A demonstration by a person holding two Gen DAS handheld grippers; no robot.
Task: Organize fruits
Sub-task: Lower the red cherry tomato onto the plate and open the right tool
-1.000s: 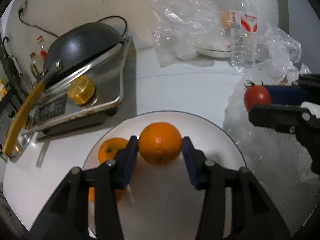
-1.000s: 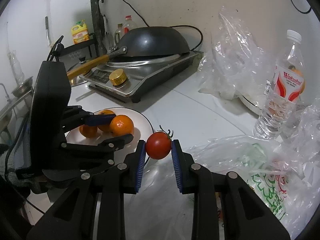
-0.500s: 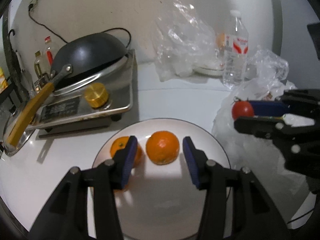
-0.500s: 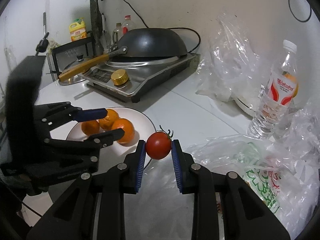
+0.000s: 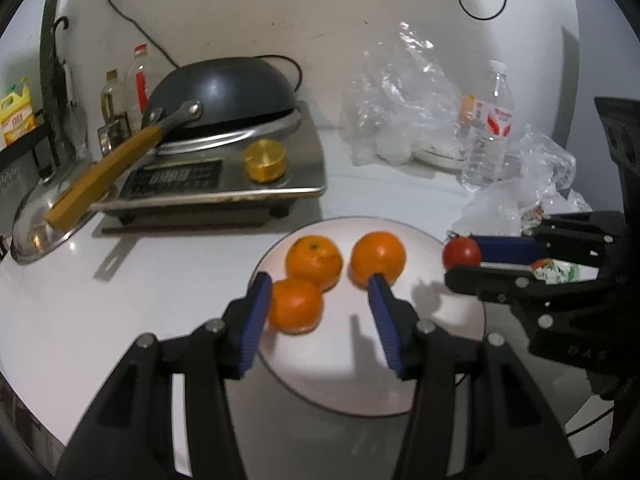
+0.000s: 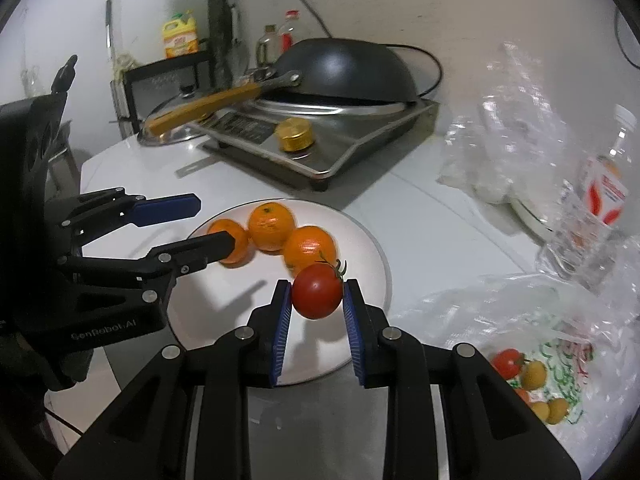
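Placing step in hand. Right claw (image 6: pixel 316 300) clamped on tomato (image 6: pixel 317 296), held above near edge of plate (image 6: pixel 372 248). Left claw (image 5: pixel 318 296) apart, just been opening, nothing gripped; three oranges (image 5: pixel 314 256) resting on plate. Next, by judgement: lower tomato onto bare plate area, then release.

Both fisheye views are dim, with a grey-blue cast and black corners at every edge. Light falls from above, casting soft finger shadows on the white plate (image 5: pixel 452 380) toward 6 o'clock. Glare glints on the wok (image 6: pixel 344 68). Straight lines bow outward. The plastic bags (image 6: pixel 516 152) at 3 o'clock smear with blur.
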